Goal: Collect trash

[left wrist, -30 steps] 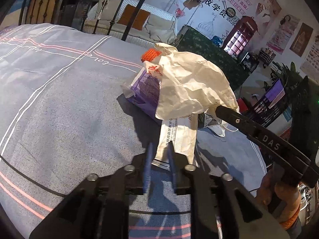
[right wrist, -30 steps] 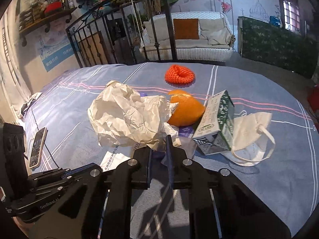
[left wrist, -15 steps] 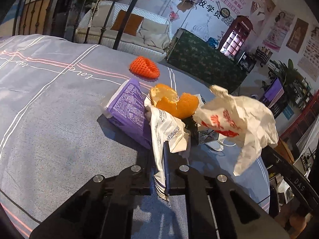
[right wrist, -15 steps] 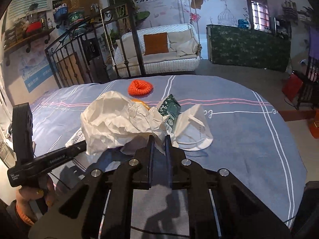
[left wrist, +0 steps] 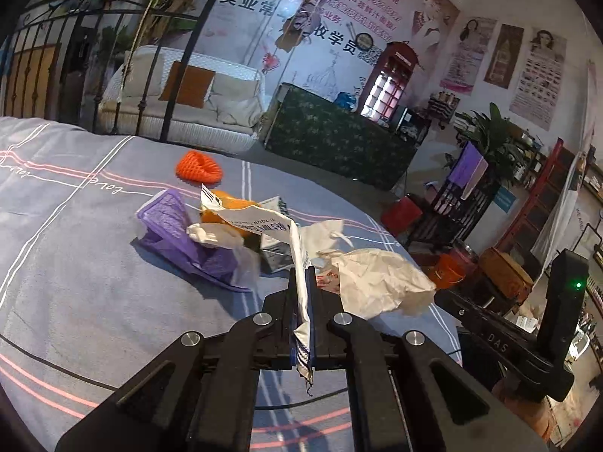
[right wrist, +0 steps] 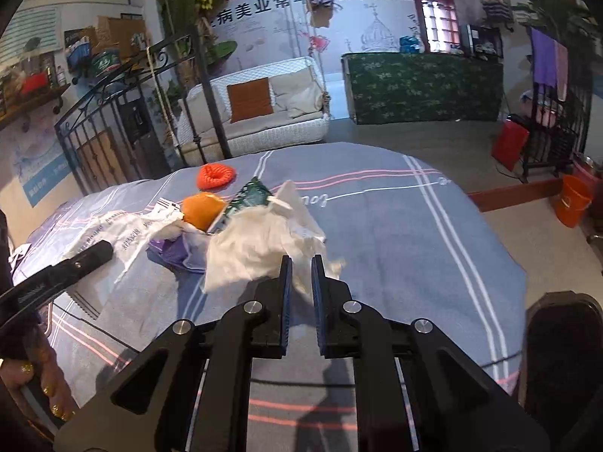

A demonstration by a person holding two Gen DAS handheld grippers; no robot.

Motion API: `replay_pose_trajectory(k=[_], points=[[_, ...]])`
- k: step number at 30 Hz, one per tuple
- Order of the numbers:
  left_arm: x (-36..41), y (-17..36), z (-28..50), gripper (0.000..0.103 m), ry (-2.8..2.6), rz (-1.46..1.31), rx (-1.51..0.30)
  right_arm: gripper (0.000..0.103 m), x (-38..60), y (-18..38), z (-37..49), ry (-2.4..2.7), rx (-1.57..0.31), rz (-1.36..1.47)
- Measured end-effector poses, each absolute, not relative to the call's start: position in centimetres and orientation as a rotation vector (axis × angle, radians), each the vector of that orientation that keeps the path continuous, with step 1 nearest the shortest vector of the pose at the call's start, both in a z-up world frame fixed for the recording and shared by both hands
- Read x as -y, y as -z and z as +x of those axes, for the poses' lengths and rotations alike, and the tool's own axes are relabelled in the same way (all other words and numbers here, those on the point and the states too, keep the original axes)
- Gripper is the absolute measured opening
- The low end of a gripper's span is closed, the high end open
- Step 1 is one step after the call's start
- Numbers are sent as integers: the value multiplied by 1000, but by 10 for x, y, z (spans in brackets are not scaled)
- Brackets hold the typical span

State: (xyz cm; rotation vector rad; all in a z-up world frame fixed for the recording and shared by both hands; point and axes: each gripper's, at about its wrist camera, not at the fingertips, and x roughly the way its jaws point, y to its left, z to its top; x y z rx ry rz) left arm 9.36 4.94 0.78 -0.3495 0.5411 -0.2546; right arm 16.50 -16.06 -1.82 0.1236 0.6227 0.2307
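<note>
My left gripper (left wrist: 302, 275) is shut on a white printed plastic wrapper (left wrist: 260, 220) and holds it above the grey tablecloth (left wrist: 75, 233). My right gripper (right wrist: 300, 267) has its jaws slightly apart; the crumpled white paper bag (right wrist: 260, 248) lies just in front of them, and whether it is still pinched is unclear. The bag also shows in the left wrist view (left wrist: 380, 275). Behind lie a purple packet (left wrist: 177, 233), an orange peel (right wrist: 203, 209), a green carton (right wrist: 248, 196), a white face mask (left wrist: 324, 233) and an orange foam net (left wrist: 199, 167).
An orange bucket (right wrist: 573, 199) and a red bin (right wrist: 510, 145) stand on the floor to the right of the table. An iron gate (right wrist: 113, 139) and a white sofa (right wrist: 264, 113) are behind the table.
The left gripper lifted the printed wrapper higher. The right gripper moved right and down with the crumpled bag, and its jaws have parted a little.
</note>
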Motion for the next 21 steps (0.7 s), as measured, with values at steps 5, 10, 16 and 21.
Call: replay_pose_trajectory(k=[5,10,16,21], points=[[-14,-13,86,4,339,-318,-522,7,195,19,142,-171,-612,142],[3,-20,83,4,370,-288,-486,7,223,28,132,-168,-650,200],[3,-24,84,4,352,-285,-460,93,198,35,157,-282,-660,252],[-5,-26,80,4,301,-285,-447,95,146,49,214,-364,-773,149]])
